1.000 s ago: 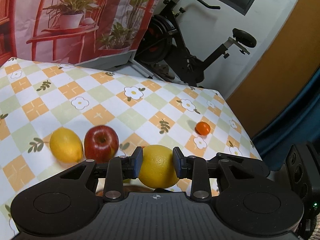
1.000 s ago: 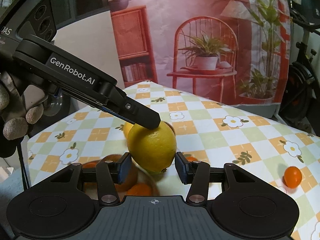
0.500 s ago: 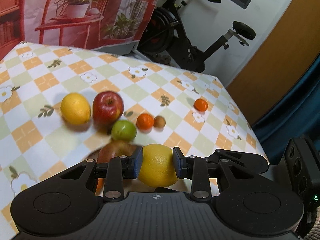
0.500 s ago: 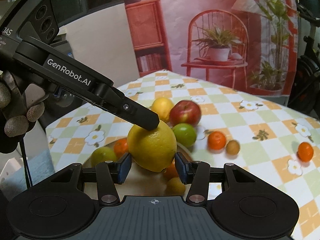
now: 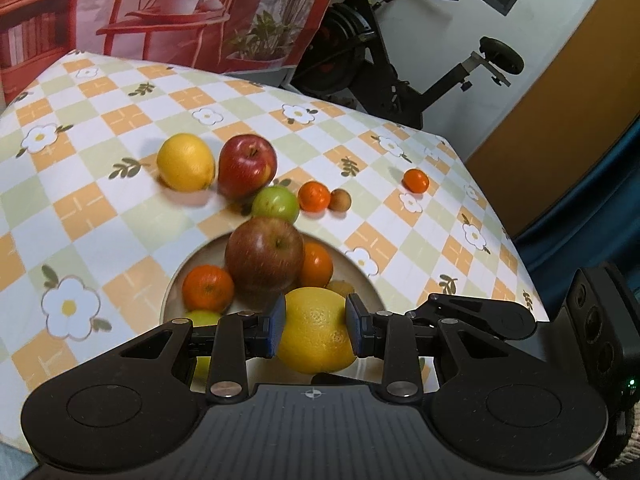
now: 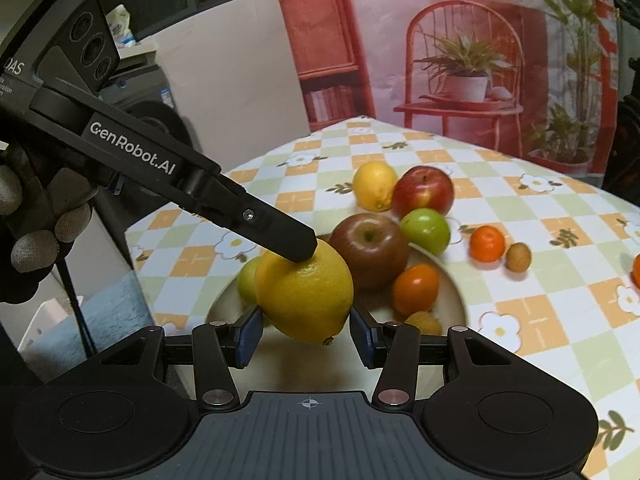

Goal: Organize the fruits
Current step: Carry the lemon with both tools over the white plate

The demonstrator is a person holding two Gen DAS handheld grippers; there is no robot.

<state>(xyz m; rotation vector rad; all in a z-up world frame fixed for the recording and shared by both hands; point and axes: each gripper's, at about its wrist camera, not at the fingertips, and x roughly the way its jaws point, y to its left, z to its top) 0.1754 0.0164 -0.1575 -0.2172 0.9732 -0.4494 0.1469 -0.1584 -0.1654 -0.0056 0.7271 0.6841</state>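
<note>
Carried in over the plate [image 5: 188,258] since a second ago, with the piled fruit now right beneath. Clamped in the left gripper [image 5: 316,328]: the lemon [image 5: 314,346], hanging just above the plate's near side, close by the brown apple [image 5: 264,254]. Right gripper [image 6: 306,334] slack, jaws flanking the lemon, seemingly not pressing. Lower gently into the bare near patch, clear of the apple. Release only once resting, to prevent a roll over the rim.
</note>
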